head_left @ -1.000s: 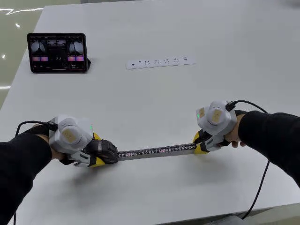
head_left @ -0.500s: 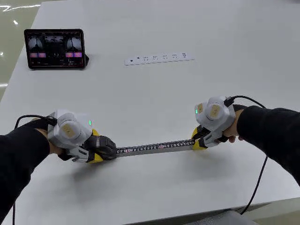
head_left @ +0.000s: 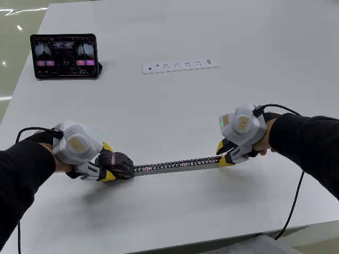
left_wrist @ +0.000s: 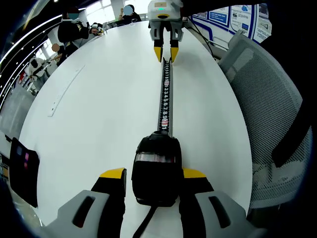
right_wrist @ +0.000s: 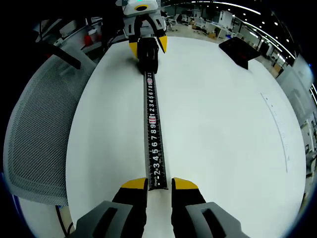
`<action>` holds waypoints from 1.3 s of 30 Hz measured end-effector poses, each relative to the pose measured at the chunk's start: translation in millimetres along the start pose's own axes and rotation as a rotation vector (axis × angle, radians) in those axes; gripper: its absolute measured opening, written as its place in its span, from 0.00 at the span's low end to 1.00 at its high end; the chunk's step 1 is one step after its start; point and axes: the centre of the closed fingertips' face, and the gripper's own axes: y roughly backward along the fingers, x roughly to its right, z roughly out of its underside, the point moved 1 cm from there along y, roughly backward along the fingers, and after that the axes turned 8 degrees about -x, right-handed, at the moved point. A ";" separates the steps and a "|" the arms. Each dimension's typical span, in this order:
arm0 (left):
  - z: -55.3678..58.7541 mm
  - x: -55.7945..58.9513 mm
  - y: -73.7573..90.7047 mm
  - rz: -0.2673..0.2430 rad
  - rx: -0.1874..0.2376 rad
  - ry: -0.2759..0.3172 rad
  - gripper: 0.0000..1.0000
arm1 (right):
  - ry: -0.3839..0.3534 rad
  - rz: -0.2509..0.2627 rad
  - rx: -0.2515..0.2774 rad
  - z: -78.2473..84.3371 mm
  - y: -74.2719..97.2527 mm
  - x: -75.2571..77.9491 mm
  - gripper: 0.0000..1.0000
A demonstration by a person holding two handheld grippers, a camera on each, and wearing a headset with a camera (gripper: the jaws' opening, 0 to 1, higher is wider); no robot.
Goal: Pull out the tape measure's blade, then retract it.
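Observation:
The tape measure's black case point(head_left: 117, 164) lies on the white table point(head_left: 175, 116), with my left gripper point(head_left: 108, 170) shut on it. In the left gripper view the case point(left_wrist: 157, 168) sits between the yellow-tipped jaws of the left gripper point(left_wrist: 154, 173). The blade point(head_left: 177, 165) is pulled out flat along the table toward the right. My right gripper point(head_left: 225, 157) is shut on the blade's end. In the right gripper view the numbered blade point(right_wrist: 152, 119) runs from the right gripper point(right_wrist: 158, 184) up to the case point(right_wrist: 147, 54).
A tablet point(head_left: 64, 55) stands at the back left and a white power strip point(head_left: 181, 65) lies at the back middle. Cables trail from both grippers. A mesh chair point(left_wrist: 277, 99) stands by the table's near edge.
Both grippers keep their hold. The right gripper has come slightly closer to the case, so the drawn-out blade looks a touch shorter. The head camera has shifted a little.

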 end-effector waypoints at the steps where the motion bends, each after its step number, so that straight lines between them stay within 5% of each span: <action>1: -0.1 0.1 1.1 0.000 0.001 0.003 0.40 | 0.003 0.000 -0.002 0.1 0.6 0.8 0.16; 5: 5.0 2.6 1.2 0.011 -0.007 0.025 0.45 | -0.015 -0.026 -0.007 1.9 1.6 -2.9 0.20; 15: 5.9 7.4 3.9 0.016 0.023 0.078 0.58 | -0.063 0.005 -0.011 11.1 3.9 -6.7 0.30; 21: 7.9 2.9 7.1 -0.011 0.055 0.212 0.77 | -0.203 0.057 0.082 12.8 12.3 1.4 0.38; 29: 5.2 -10.0 19.2 -0.059 0.143 0.342 0.88 | -0.252 0.090 0.102 23.4 19.1 -4.3 0.45; 34: 14.9 -14.4 23.2 -0.080 0.171 0.485 0.92 | -0.359 0.161 0.178 30.5 25.9 5.4 0.57; 39: 29.4 -15.9 27.7 -0.111 0.223 0.620 0.99 | -0.383 0.171 0.196 37.2 28.7 -8.0 0.60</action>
